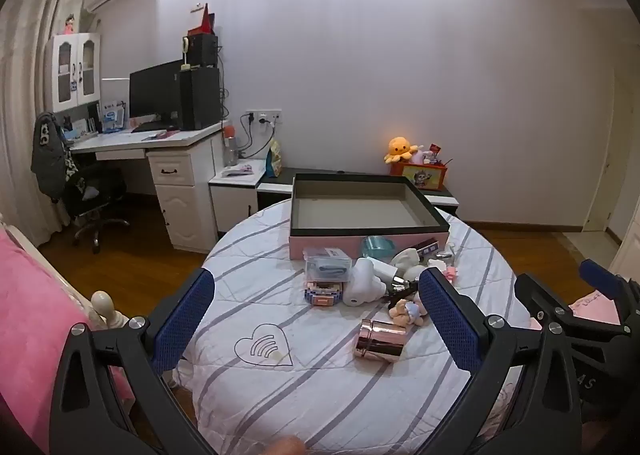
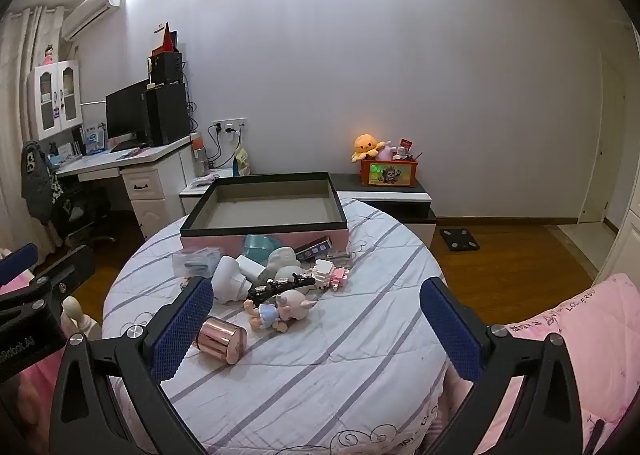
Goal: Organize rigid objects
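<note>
A pile of small objects lies on a round table (image 1: 320, 395) covered with a striped white cloth. It includes a rose-gold cylinder (image 1: 380, 339) (image 2: 220, 339), a small doll (image 2: 280, 309), a clear plastic case (image 1: 326, 265), a white cloud-shaped piece (image 1: 364, 281) and a black hair clip (image 2: 280, 285). Behind the pile stands an empty pink box with a dark rim (image 1: 360, 211) (image 2: 264, 207). My left gripper (image 1: 316, 319) hovers open in front of the pile, nothing between its blue pads. My right gripper (image 2: 316, 327) is open too, to the right of the left one, holding nothing.
A pink blanket (image 2: 580, 327) lies at the right and pink bedding (image 1: 28, 315) at the left. Behind the table are a low cabinet with a red toy bin (image 2: 388, 173), a white desk with a monitor (image 1: 154, 91), and an office chair (image 1: 88, 191). A black scale (image 2: 459, 239) rests on the wood floor.
</note>
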